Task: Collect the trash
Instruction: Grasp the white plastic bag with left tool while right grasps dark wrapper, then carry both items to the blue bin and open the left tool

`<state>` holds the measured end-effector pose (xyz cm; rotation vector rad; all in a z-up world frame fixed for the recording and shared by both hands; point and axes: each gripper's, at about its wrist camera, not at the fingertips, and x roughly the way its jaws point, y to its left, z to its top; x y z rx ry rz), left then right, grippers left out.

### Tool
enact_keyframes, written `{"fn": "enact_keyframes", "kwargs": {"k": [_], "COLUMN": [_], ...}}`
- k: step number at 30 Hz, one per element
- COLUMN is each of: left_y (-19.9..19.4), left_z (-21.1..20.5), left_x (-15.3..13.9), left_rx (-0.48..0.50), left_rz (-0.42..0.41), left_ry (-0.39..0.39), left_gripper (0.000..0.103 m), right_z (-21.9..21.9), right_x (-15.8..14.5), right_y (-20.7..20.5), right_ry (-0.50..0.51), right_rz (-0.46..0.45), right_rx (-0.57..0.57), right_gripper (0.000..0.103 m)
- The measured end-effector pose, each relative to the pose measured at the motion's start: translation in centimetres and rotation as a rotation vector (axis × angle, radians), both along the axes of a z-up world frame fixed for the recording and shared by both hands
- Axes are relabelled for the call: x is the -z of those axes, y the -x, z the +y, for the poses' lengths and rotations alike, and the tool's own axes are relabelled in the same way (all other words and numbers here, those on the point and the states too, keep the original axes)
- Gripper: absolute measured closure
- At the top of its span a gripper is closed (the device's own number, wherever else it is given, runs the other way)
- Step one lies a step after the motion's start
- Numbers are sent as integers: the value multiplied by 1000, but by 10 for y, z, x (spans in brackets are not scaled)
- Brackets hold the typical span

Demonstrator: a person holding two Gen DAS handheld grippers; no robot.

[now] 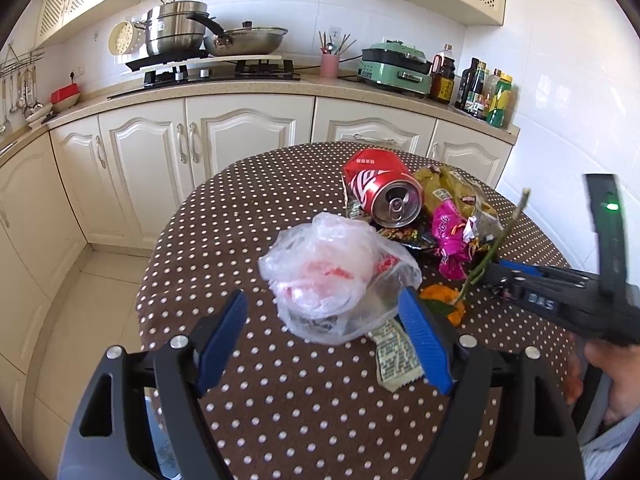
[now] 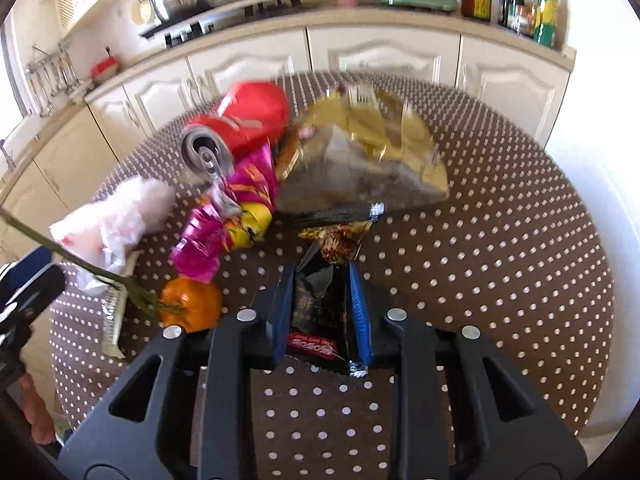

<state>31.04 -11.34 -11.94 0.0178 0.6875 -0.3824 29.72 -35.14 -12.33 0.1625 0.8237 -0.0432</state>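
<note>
Left gripper [image 1: 322, 322] agape before plastic bag [image 1: 332, 276]; right gripper [image 2: 320, 304] clamped on black wrapper [image 2: 320, 300]; label unreadable

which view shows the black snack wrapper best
The right wrist view: the black wrapper sits front and centre, pinched between the right tongs, with its red label readable. In the left wrist view only a dark edge shows below the red can, beside the pink wrapper.
</note>
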Motion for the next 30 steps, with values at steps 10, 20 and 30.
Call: {"fn": "enact_keyframes", "kwargs": {"k": [10, 20, 30], "left_y": [-30, 0, 46], "left_z": [-9, 23, 82], "left_x": [13, -6, -26], "left_rx": [-1, -35, -90], "left_rz": [75, 6, -65], "left_ry": [-3, 85, 167], "left_gripper": [69, 85, 92], "right_z": [3, 19, 86], "right_x": [-14, -43, -100], "right_y": [26, 60, 92], "right_ry": [0, -9, 13], "right_rz": [-110, -228, -382], "right_rx": [-1, -6, -113], "right_gripper": [78, 78, 78]}}
